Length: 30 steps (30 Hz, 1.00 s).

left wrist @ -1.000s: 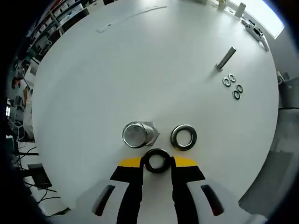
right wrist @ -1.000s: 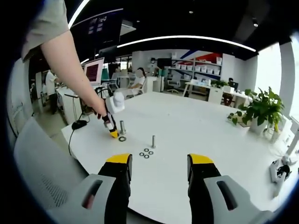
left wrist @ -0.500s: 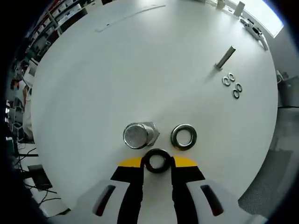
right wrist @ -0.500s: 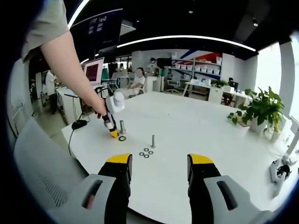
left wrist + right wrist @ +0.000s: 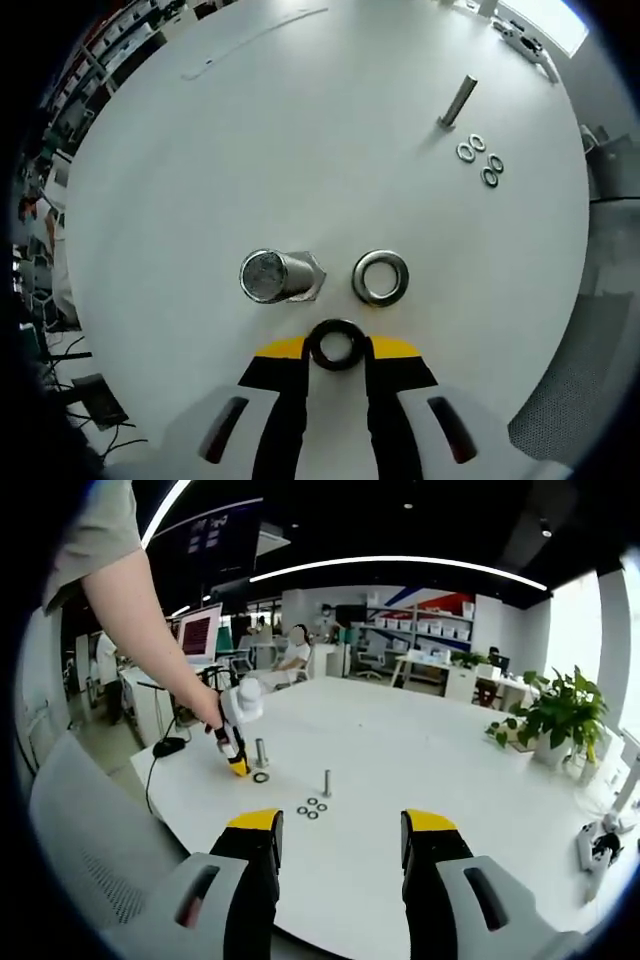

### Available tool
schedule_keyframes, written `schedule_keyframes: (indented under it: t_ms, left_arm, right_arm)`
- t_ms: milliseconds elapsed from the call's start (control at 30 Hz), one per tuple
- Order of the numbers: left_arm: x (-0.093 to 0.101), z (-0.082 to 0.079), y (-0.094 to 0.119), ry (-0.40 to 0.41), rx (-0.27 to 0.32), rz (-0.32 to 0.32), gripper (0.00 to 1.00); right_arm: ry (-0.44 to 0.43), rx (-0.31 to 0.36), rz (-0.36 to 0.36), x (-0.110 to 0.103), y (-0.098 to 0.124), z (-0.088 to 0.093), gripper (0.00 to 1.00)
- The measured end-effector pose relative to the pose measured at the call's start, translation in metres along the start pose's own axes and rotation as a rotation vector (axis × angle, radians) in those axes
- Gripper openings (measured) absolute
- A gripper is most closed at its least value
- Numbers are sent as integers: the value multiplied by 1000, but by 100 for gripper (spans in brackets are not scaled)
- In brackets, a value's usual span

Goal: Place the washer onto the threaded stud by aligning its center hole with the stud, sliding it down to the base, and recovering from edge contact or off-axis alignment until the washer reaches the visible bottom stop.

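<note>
While the dark washer (image 5: 336, 345) is clamped flat between the closed tips of the left gripper (image 5: 336, 350), its hole is kept facing up for alignment. It is held just short of the threaded stud (image 5: 272, 276), which stands upright on the table (image 5: 300, 130). A second washer (image 5: 381, 277) lies beside the stud. The right gripper (image 5: 338, 840) is held wide open and empty, well apart.

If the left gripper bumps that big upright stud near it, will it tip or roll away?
Probably not easily. The big stud stands on a wide hex base on the white table, so a light nudge should slide rather than topple it. If it fell, its round shank might roll. It looks like solid metal, likely heavy for its size.
</note>
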<state>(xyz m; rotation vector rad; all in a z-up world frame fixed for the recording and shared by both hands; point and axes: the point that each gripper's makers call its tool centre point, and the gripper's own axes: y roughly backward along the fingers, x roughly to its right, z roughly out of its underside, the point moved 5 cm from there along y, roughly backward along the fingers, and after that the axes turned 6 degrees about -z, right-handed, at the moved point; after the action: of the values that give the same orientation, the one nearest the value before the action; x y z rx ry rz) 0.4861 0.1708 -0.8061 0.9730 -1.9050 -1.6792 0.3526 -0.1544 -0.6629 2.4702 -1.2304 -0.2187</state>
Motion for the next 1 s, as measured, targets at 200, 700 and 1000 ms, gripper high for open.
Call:
schedule_keyframes:
  t_ms: [200, 700, 1000]
  left_arm:
    - [-1, -2, 5, -16, 13, -8, 19]
    - [-9, -6, 33, -83, 22, -28, 19]
    - [-18, -8, 47, -88, 28, -50, 19]
  right_arm:
    - [2, -1, 0, 0, 0, 0, 50]
    - [0, 5, -6, -1, 0, -1, 50]
    - [3, 8, -7, -1, 1, -1, 50]
